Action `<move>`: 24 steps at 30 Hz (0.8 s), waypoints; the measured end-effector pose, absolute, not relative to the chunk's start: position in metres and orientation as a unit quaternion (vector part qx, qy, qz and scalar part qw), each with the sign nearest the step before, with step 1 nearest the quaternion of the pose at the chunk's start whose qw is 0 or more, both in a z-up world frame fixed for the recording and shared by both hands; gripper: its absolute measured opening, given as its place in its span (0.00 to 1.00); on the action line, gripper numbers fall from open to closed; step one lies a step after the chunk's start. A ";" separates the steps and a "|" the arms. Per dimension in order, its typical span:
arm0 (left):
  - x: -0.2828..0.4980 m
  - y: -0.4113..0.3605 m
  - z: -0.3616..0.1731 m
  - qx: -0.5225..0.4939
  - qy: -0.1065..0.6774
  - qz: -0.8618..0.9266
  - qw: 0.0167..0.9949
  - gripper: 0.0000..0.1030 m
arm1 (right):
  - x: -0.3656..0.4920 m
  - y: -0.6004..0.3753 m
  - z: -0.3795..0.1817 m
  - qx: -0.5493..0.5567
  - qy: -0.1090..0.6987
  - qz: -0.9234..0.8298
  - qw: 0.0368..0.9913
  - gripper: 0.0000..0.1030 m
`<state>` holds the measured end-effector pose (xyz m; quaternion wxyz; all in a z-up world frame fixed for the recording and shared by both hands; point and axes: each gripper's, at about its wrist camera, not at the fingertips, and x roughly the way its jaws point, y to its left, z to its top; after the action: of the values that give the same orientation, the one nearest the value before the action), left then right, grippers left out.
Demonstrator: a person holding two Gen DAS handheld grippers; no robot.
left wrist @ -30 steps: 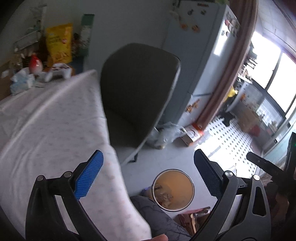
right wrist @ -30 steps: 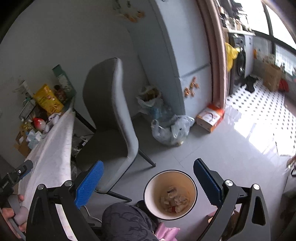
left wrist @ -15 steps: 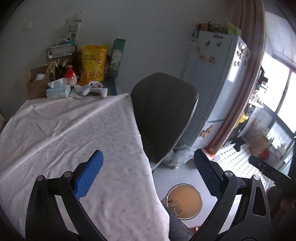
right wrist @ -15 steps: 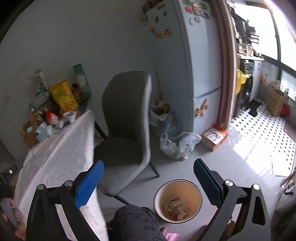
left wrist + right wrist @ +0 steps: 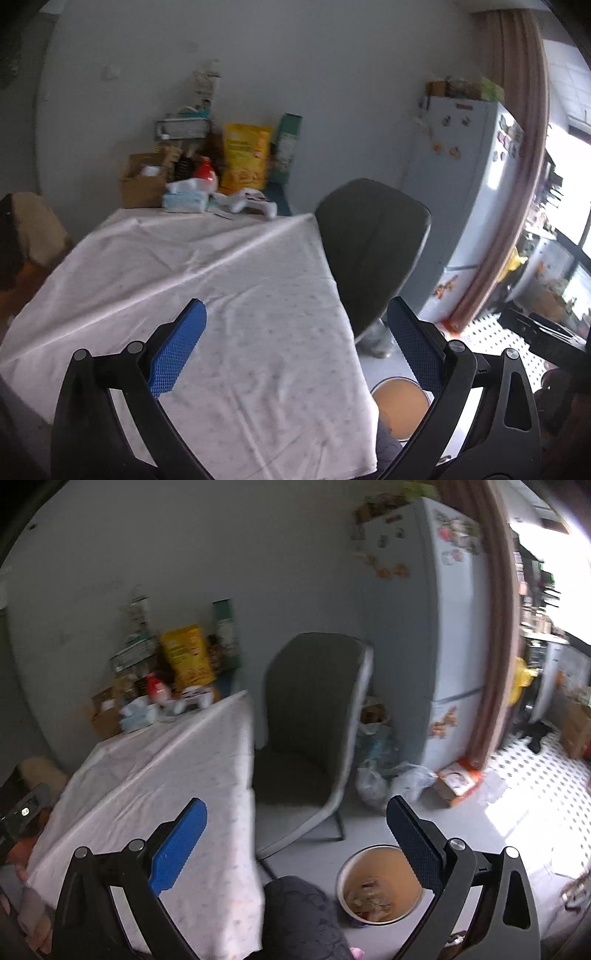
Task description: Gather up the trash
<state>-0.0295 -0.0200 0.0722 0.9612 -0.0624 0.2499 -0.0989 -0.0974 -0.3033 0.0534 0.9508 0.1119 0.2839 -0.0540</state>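
A round trash bin (image 5: 380,886) with a white rim and tan inside stands on the floor by the table's near right corner; crumpled scraps lie in its bottom. It shows partly in the left wrist view (image 5: 400,404). My left gripper (image 5: 297,349) is open and empty above the white tablecloth (image 5: 207,280). My right gripper (image 5: 297,843) is open and empty, above the table's right edge and the bin. No loose trash shows on the bare cloth.
A grey chair (image 5: 314,716) stands at the table's right side. The far table end holds a tissue pack (image 5: 184,197), a game controller (image 5: 251,203), a yellow snack bag (image 5: 245,160) and a cardboard box (image 5: 142,181). Plastic bags (image 5: 391,779) lie by the fridge (image 5: 436,627).
Both grippers have lifted and swung left, from over the bin toward the table. The tablecloth now fills more of both views. Both stayed open and empty.
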 end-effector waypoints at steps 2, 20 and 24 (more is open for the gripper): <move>-0.039 -0.010 0.075 -0.075 0.245 -0.098 0.962 0.94 | -0.101 -0.296 0.056 0.106 0.283 -0.045 0.952 0.93; -0.082 0.013 0.079 -0.094 0.222 -0.073 0.968 0.94 | -0.118 -0.275 0.055 0.110 0.283 -0.003 0.953 0.93; -0.084 0.013 0.080 -0.095 0.221 -0.076 0.968 0.94 | -0.118 -0.274 0.053 0.112 0.287 0.000 0.951 0.93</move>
<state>-0.0842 0.0128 0.0799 0.9677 -0.0947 0.2210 -0.0762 -0.1176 -0.2741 0.0531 0.9515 0.1119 0.2867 0.0004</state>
